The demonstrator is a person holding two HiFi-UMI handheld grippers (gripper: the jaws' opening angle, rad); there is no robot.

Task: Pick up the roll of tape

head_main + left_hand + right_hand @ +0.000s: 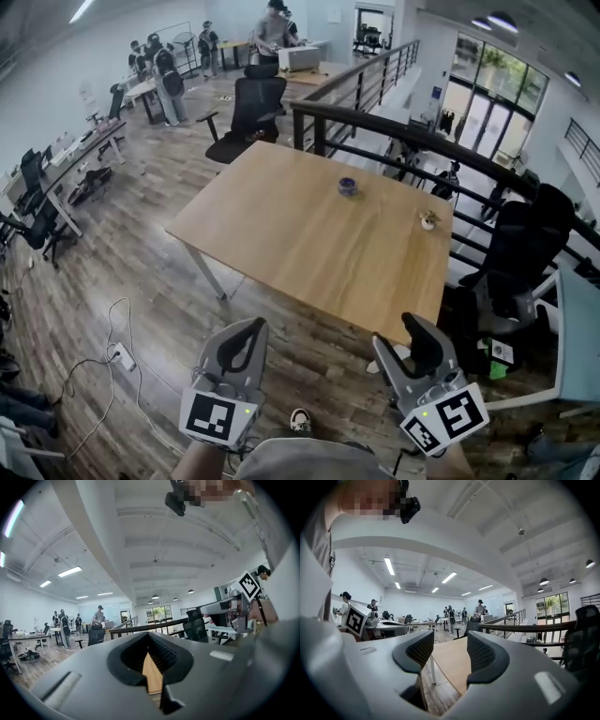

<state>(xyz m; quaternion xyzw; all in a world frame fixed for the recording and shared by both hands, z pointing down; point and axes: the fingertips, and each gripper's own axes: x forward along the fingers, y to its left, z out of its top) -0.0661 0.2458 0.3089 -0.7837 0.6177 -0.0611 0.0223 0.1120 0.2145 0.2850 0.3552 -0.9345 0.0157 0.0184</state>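
The roll of tape (348, 187) lies on the wooden table (309, 234), towards the far side and a little right of the middle. It looks blue and lies flat, with bare wood all around it. A small pale object (429, 220) stands near the table's right edge, well apart from the tape; it is too small to tell what it is.

Both grippers are held low in the head view, over the wooden floor on the near side of the table and well away from the tape. The left gripper (251, 325) has its fingers closed, tips meeting with nothing between them. In the left gripper view (148, 634) only a strip of the table (152, 674) shows through the hollow behind the tips. The right gripper (405, 339) has its fingers spread wide and empty. In the right gripper view (449, 641) the near corner of the table (452, 663) shows through the gap.

A black office chair (251, 108) stands beyond the far end of the table, and a dark railing (394, 131) runs behind it. A power strip (122, 354) with a white cable lies on the floor to the left.
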